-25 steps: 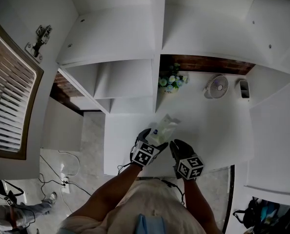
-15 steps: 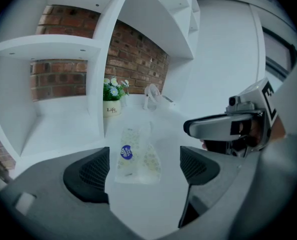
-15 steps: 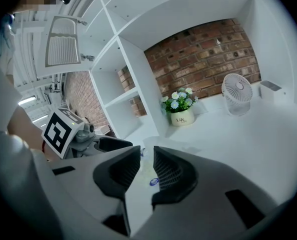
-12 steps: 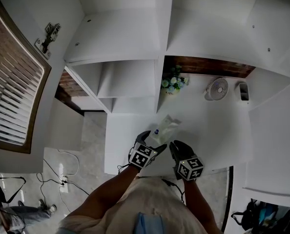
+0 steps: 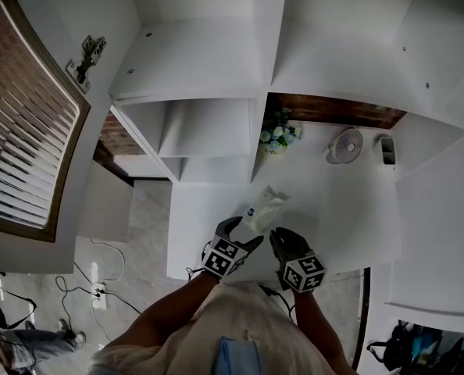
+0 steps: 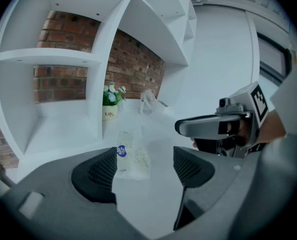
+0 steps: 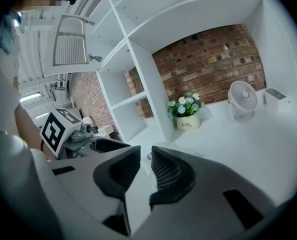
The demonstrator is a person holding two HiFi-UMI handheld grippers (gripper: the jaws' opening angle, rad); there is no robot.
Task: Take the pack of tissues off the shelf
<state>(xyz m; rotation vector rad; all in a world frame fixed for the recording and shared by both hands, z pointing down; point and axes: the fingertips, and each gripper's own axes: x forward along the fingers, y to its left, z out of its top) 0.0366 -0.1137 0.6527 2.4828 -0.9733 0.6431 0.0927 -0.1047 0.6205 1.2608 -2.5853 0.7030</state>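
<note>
A home-style room fitted with built-in shelving

A white shelf unit stands against a red brick wall. Its broad surface carries a pot of flowers and a small desk fan. A louvred cabinet door hangs open alongside, and cables trail over the pale floor.
</note>
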